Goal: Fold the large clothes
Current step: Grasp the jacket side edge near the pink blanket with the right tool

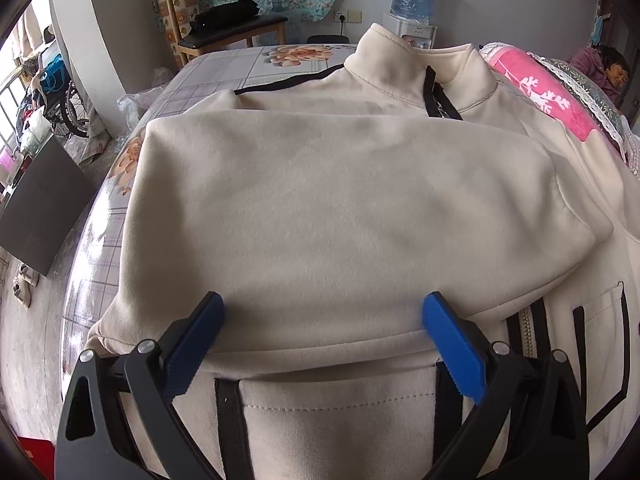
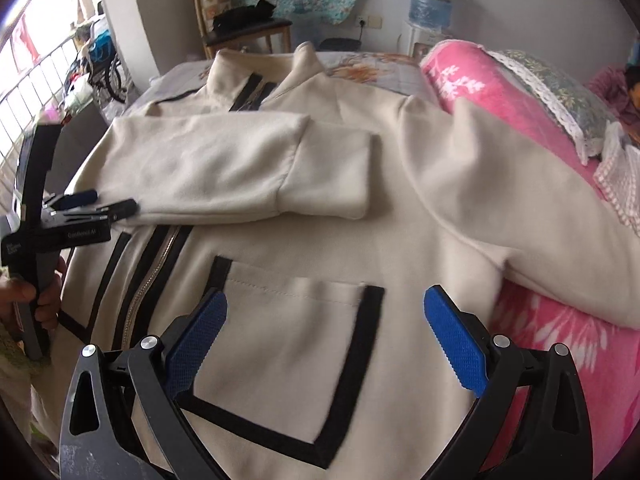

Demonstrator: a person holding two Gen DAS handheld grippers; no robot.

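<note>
— Both tongs stand wide and hold nothing: the left gripper (image 1: 322,322) has its blue pads splayed to either side of the folded sleeve (image 1: 340,216), and the right gripper (image 2: 326,320) is spread the same way above the chest pocket (image 2: 288,344).

— And the garment itself?

— The cream jacket (image 2: 400,248) lies front-up on the bed (image 1: 224,68), stretching away ahead of both tongs, collar at the far end. One sleeve is laid across the chest, just beyond the left tongs. The other sleeve (image 2: 520,200) trails off ahead and to the right of the right tongs, onto the pink blanket (image 2: 560,340).

— So what does the step seem to call for?

— Judging by the lay, the loose sleeve comes next. The right tongs would do well to take it near the cuff, though the cuff is not clearly in view, pinching both layers, and carry it across level so it lands flat over the first.

— Any risk?

— The fleece looks thick and springy; a shallow bite may slip. The left tongs, seen beside the zipper (image 2: 148,280) from the right camera, could press down to keep the body from dragging.
</note>
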